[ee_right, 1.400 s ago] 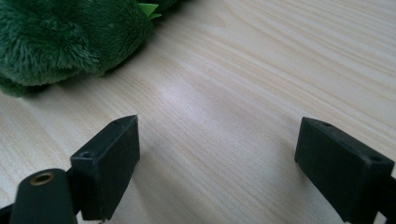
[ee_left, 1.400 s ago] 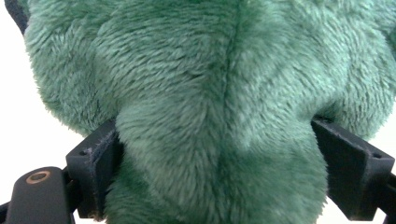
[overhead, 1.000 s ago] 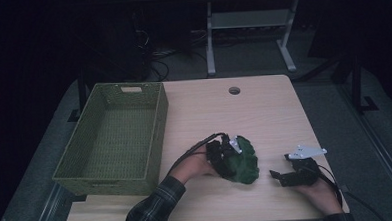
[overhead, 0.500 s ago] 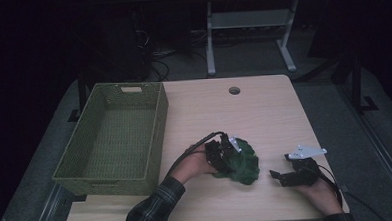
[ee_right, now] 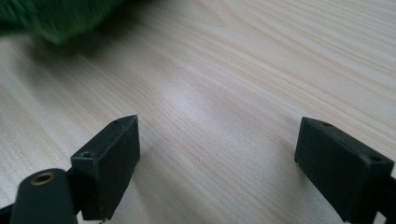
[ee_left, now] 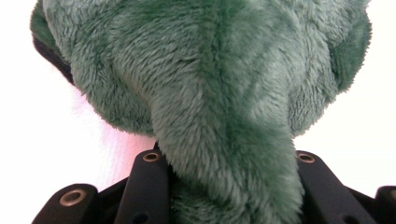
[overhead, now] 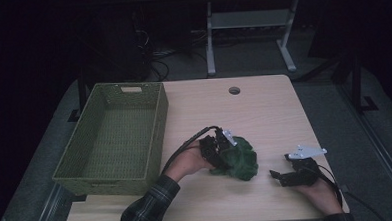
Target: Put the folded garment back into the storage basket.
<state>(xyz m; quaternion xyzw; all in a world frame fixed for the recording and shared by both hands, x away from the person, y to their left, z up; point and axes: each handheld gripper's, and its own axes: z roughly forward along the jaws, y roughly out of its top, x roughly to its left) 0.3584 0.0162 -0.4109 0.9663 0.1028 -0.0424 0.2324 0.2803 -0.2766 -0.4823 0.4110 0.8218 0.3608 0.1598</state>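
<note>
Reaching in from the bottom edge of the high view, the person's left forearm, in a plaid sleeve [overhead: 147, 208], angles up and to the right across the table [overhead: 264, 112], and the left hand [overhead: 189, 162] carries the left claw [overhead: 225, 150] at the near-middle of the tabletop. That claw is closed on a green plush toy [overhead: 239, 158]: in the left gripper view the fur [ee_left: 219, 107] bulges out between the two black jaws, a thick fold pinched down the middle and the rest spreading above. The plush is dark green, soft and shaggy, bunched into a rumpled lump; I cannot tell what figure it is. In the high view it sits at the table's near-middle, to the right of the basket and apart from it.

The right hand [overhead: 317, 193] rests near the table's front right corner with the right claw [overhead: 282, 176] pointing left toward the plush, well short of it. Its jaws stand wide apart with nothing between them; the right gripper view shows bare pale wood grain between them and a blurred edge of green at the upper left.

Counted: one plush toy, one green woven basket [overhead: 157, 119] with nothing in it on the table's left side, two claws, one round hole [overhead: 234, 91] in the tabletop near the far edge.
</note>
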